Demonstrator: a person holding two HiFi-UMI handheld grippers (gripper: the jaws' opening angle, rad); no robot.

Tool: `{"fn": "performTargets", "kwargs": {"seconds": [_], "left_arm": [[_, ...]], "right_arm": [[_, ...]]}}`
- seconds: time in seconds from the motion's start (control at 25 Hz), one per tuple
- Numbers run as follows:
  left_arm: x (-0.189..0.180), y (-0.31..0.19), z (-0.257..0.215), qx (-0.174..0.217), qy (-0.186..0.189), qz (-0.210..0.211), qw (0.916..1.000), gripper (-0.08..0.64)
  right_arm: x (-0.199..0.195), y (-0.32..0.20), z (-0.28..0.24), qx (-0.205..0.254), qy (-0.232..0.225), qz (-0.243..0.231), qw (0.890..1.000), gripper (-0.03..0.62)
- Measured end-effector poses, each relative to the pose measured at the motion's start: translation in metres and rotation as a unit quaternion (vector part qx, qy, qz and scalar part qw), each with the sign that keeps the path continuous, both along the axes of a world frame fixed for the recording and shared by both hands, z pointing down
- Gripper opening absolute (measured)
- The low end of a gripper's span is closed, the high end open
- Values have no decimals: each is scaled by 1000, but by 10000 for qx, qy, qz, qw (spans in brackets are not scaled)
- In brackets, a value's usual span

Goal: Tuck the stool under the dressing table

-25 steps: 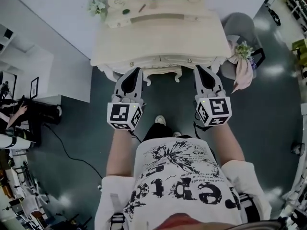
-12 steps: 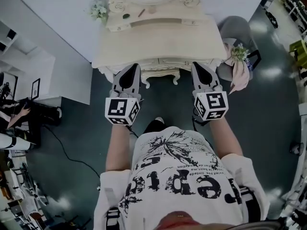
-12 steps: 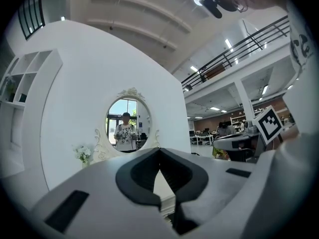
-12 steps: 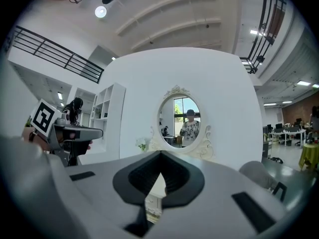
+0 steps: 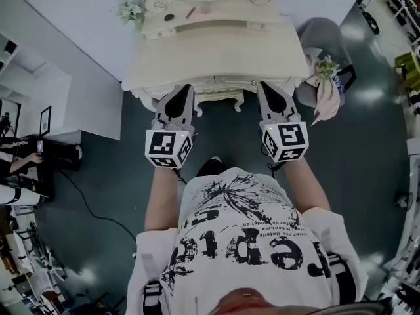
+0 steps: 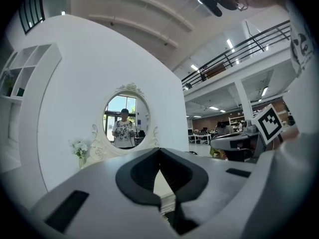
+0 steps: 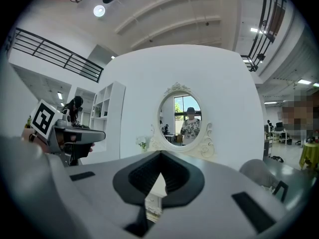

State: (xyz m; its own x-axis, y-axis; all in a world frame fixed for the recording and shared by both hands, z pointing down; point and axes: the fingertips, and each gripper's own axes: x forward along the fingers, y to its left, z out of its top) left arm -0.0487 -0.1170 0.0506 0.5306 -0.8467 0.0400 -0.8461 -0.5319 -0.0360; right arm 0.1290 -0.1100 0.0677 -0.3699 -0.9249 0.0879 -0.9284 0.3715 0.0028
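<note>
One cream dressing table (image 5: pixel 216 58) stands here, with one oval mirror (image 7: pixel 185 117) at its back edge. Two flower bunches: a white posy (image 5: pixel 131 8) on its back left corner, a flower sprig (image 5: pixel 326 67) by the one grey seat (image 5: pixel 321 35). Two grippers: left gripper (image 5: pixel 184 92), right gripper (image 5: pixel 268 89).

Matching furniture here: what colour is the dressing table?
The dressing table is cream; the head view shows it best.

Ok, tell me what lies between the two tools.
In the head view, only the dressing table's carved front edge and a stretch of dark floor lie between the left tool and the right tool.
</note>
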Motion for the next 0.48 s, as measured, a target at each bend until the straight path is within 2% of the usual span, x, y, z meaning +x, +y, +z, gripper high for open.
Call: {"fn": "performTargets", "kwargs": {"seconds": [0.48], "left_arm": [[7, -17, -6, 35, 7, 30, 10000, 20]], "right_arm": [[-2, -16, 1, 19, 101, -91, 9999, 17]]}}
